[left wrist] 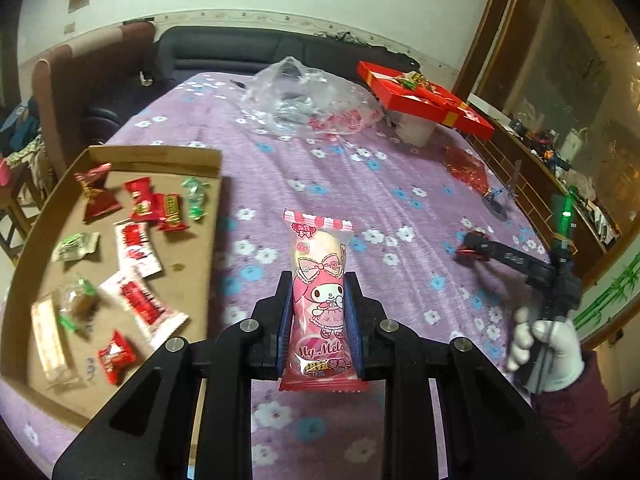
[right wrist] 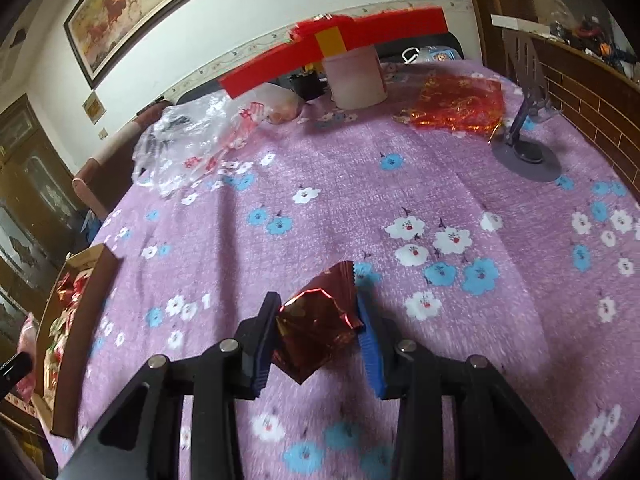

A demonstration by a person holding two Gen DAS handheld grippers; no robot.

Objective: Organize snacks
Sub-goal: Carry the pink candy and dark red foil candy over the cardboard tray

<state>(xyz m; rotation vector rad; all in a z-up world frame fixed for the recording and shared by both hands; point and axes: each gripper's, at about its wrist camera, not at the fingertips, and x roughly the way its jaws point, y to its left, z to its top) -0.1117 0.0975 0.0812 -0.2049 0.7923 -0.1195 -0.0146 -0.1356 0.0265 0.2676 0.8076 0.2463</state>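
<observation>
My left gripper (left wrist: pixel 319 300) is shut on a pink My Melody snack packet (left wrist: pixel 319 288), held above the purple flowered tablecloth (left wrist: pixel 400 184). A cardboard tray (left wrist: pixel 120 154) to its left holds several wrapped snacks (left wrist: pixel 140 248). My right gripper (right wrist: pixel 318 300) is shut on a dark red foil snack packet (right wrist: pixel 320 324) above the cloth. It also shows in the left wrist view (left wrist: pixel 474 246), held by a white-gloved hand (left wrist: pixel 548 354). The tray shows at the left edge of the right wrist view (right wrist: pixel 84 320).
A crumpled clear plastic bag (left wrist: pixel 308 96) lies at the far middle of the table. A red gift box (left wrist: pixel 424 96) rests on a white cup (right wrist: pixel 356 76) at the far right. A red foil bag (right wrist: pixel 460 104) and a grey phone stand (right wrist: pixel 524 152) sit near the right edge.
</observation>
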